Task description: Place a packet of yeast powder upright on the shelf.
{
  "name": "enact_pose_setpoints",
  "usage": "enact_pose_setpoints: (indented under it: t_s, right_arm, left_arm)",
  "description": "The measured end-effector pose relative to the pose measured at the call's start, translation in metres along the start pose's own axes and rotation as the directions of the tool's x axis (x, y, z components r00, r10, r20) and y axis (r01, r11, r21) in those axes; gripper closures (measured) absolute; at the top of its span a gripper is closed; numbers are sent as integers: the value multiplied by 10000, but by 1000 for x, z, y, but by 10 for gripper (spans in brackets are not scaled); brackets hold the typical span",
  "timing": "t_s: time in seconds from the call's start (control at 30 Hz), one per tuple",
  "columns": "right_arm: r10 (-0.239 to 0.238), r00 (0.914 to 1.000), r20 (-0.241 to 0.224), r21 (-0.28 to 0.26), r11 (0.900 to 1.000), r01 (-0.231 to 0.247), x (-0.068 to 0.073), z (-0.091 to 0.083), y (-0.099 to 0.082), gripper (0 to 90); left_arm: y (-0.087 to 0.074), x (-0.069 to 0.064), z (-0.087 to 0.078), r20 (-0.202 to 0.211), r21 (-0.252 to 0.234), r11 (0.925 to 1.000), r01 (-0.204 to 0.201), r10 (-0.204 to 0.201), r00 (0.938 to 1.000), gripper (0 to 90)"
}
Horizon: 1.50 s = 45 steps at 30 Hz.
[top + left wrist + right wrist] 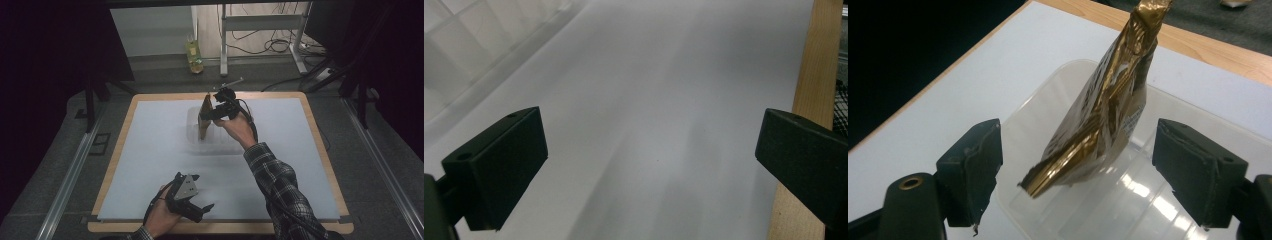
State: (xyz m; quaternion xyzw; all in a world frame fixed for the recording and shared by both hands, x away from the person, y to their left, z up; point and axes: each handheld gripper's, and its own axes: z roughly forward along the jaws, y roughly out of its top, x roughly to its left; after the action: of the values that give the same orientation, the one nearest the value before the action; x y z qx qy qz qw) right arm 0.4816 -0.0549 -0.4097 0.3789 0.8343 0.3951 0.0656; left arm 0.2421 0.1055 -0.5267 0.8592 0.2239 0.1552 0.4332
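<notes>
A gold foil pouch (204, 118) (1103, 110) stands on end, tilted, with its lower corner inside a clear plastic container (220, 141) (1048, 85) on the white mat at the far middle. My right gripper (212, 114) (1078, 165) is open just beside the pouch; the jaws flank it with gaps on both sides and do not touch it. My left gripper (201, 210) (649, 145) is open and holds nothing. It hovers low over the mat near the front edge of the table.
The white mat (150, 150) covers most of the wooden table (320, 150), whose edge (814, 75) runs by my left gripper. The clear container's corner (454, 40) shows in the left gripper view. A bottle (194, 55), desk legs and cables lie beyond the far edge.
</notes>
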Motion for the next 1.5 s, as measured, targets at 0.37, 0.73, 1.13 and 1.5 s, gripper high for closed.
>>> enact_pose_setpoints:
  t_s: [0.37, 0.73, 1.13, 1.5]
  right_arm:
    - [-538, 9985, 111, -128, 9985, 539, 4, -12, -11, 192]
    - [-809, 9962, -338, -429, 9959, 794, 6, -26, -21, 173]
    - [-1149, 9915, -617, -474, 9926, 1121, 13, -37, -34, 152]
    - [-1760, 9818, -715, -678, 9829, 1712, 19, -46, -50, 127]
  left_arm:
    - [-1, 1, 0, -50, 16, 10000, -2, 2, 10000, 3]
    - [-1, 1, 1, -43, 81, 10000, -32, 33, 10000, 3]
    - [-1, 1, 1, -25, 44, 10000, -21, 21, 10000, 3]
    - [-1, 1, 1, 57, -20, 10000, -9, 9, 10000, 2]
